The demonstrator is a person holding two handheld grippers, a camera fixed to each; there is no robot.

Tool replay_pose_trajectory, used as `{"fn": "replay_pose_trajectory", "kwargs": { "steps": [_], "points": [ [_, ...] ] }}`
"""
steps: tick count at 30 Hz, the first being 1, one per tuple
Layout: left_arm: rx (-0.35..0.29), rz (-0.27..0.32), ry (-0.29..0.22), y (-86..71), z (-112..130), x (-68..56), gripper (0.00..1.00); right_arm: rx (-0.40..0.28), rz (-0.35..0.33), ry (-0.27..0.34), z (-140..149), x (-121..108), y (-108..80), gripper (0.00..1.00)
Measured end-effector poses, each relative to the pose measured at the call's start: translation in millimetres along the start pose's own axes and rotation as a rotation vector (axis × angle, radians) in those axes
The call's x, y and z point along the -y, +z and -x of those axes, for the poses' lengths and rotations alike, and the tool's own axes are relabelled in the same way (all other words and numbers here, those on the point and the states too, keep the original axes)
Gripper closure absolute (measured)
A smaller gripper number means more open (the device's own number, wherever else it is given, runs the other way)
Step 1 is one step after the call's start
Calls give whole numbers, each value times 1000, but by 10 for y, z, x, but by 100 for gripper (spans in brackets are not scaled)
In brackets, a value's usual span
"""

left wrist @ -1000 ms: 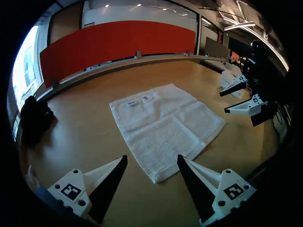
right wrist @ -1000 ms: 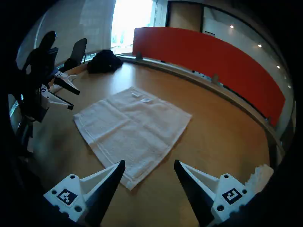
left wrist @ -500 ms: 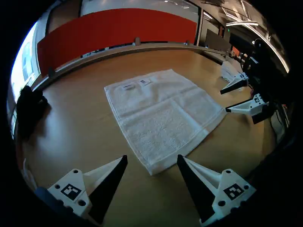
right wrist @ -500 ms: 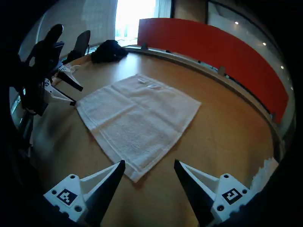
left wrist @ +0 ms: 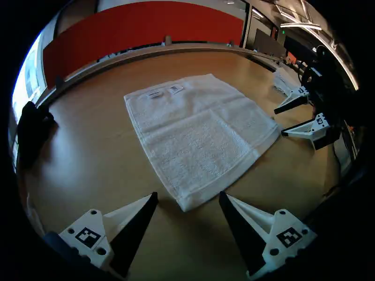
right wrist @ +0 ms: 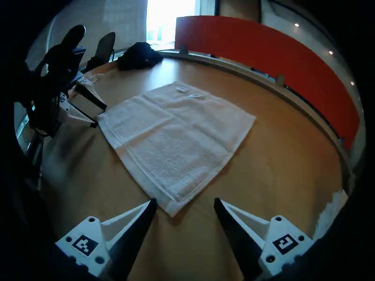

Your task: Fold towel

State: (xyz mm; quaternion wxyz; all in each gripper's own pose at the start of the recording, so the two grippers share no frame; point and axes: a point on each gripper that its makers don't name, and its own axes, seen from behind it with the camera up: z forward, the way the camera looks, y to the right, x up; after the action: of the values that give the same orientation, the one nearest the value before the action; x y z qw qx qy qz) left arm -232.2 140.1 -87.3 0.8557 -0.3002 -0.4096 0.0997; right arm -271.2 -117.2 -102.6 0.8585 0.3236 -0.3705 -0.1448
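Observation:
A white towel (left wrist: 199,133) lies flat on the wooden table, its two small labels at the far edge. In the left gripper view my left gripper (left wrist: 188,199) is open, with the towel's near corner right in front of the gap between its fingers. The same towel (right wrist: 176,136) in the right gripper view has another corner just ahead of my right gripper (right wrist: 185,206), which is open too. Each view also catches the other gripper farther off: the right gripper (left wrist: 281,122) by the towel's right corner, the left gripper (right wrist: 101,116) by its left corner.
The wooden table (left wrist: 93,154) runs back to a red partition (left wrist: 140,23). A dark bundle (right wrist: 138,54) lies on the far part of the table and chairs (right wrist: 101,49) stand beyond it. Some white material (right wrist: 330,210) sits at the table's right edge.
Both grippers have moved closer to the towel, so its near corners now lie just before their fingertips. The towel has not moved and both grippers stay open.

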Motion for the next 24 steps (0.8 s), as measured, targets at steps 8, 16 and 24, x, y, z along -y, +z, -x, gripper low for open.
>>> {"fn": "replay_pose_trajectory", "kwargs": {
  "steps": [8, 16, 24],
  "points": [
    [-2, -6, 36, 15, 12, -13, 3, 10, -27, -8, 29, 48, 22, 14],
    [5, -13, 73, 16, 36, 6, 8, 13, -51, 7, 35, 83, 24, 24],
    [14, -22, 72, 19, 30, 40, 21, 25, -60, 7, 32, 83, 18, 34]
  ]
}}
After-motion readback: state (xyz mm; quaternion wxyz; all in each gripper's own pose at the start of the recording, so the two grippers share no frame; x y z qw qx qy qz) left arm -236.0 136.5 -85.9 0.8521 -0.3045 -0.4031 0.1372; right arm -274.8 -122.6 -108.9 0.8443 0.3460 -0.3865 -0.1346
